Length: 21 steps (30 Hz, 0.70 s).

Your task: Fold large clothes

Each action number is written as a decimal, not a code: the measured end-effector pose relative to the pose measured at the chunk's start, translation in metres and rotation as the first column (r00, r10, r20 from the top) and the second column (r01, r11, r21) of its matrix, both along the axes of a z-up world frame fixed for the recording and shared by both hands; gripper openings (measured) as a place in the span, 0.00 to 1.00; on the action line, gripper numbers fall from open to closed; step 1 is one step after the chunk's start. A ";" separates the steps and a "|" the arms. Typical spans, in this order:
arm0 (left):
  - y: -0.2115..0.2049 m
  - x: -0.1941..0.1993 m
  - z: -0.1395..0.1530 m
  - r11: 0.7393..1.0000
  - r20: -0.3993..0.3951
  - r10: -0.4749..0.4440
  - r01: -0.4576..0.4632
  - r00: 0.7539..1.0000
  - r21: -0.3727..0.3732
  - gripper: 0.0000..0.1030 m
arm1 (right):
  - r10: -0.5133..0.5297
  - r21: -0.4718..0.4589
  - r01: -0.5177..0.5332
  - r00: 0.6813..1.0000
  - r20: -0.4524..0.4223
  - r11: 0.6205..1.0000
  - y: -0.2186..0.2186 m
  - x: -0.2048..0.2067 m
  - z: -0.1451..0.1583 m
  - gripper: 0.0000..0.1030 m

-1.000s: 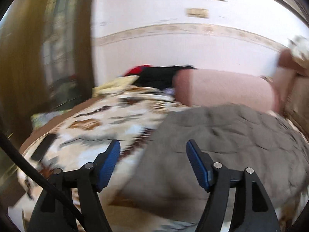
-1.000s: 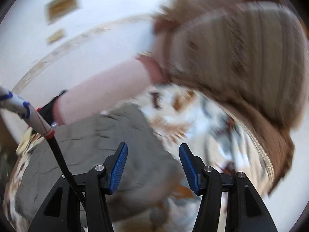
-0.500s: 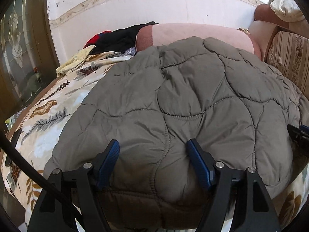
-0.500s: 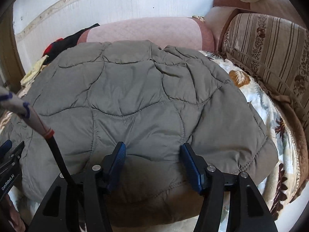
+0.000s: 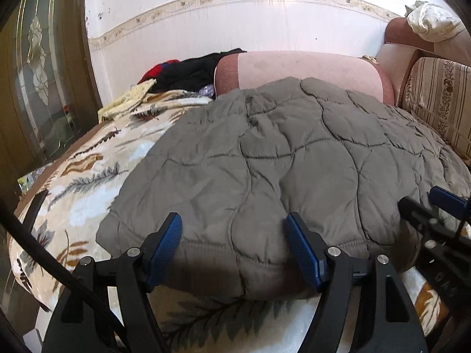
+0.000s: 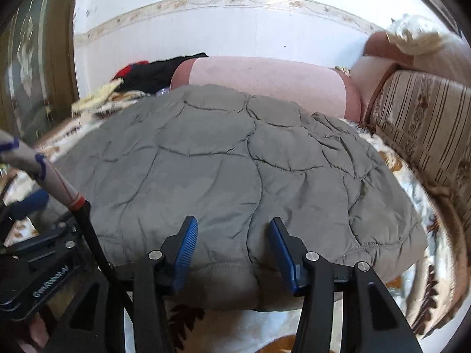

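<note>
A: Starting at the left of the left wrist view, what shows?

B: A wooden door with patterned glass [image 5: 38, 88] fills the left edge. To its right the leaf-print bedspread [image 5: 85, 176] runs under a grey quilted jacket or padded garment [image 5: 279, 158], which covers the middle and right of the frame.

A: Is the garment folded?

B: It lies as one broad, puffy slab, its ribbed hem along the lower edge of the frame. It may already be doubled over, but the layers cannot be told apart. By that reading at least one more fold is left, and no neat compact bundle exists yet.

A: And the left gripper [image 5: 234, 250]?

B: Spread wide at the bottom centre, its blue pads on either side of the hem, pinching nothing.

A: The right one?

B: In its own view the right gripper [image 6: 232, 247] sits bottom centre over the same hem. Its jaws are closing, with a bulge of hem between them, but the pads are not pressing on it yet.

A: Further right?

B: A pink bolster [image 6: 265, 79] lies behind the garment, and a striped sofa back [image 6: 426, 117] fills the right edge.
</note>
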State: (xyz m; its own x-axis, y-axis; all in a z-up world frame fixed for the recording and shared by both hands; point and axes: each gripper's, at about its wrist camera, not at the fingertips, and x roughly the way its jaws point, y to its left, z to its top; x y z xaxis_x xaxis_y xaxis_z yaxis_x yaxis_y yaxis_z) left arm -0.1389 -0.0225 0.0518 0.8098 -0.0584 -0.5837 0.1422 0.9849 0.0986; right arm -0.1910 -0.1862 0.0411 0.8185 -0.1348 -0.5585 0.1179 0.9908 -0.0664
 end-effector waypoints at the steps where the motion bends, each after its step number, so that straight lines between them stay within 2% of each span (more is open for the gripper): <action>1: -0.001 0.000 -0.001 1.000 -0.009 0.001 -0.001 1.000 -0.002 0.70 | 0.000 -0.016 0.000 1.000 -0.007 1.000 0.002 0.001 -0.002 0.54; 7: -0.004 0.008 -0.009 1.000 -0.019 0.000 0.000 1.000 0.017 0.72 | -0.001 -0.085 -0.004 0.998 -0.057 0.996 0.002 0.014 -0.014 0.56; 13: -0.005 0.007 -0.019 1.000 0.009 0.004 -0.004 1.000 0.031 0.74 | -0.007 -0.095 0.003 0.999 -0.046 0.996 0.002 0.015 -0.026 0.58; 21: -0.004 0.010 -0.021 1.000 0.025 0.003 -0.003 1.000 0.014 0.76 | -0.010 -0.103 0.007 0.999 -0.032 0.995 0.001 0.016 -0.025 0.58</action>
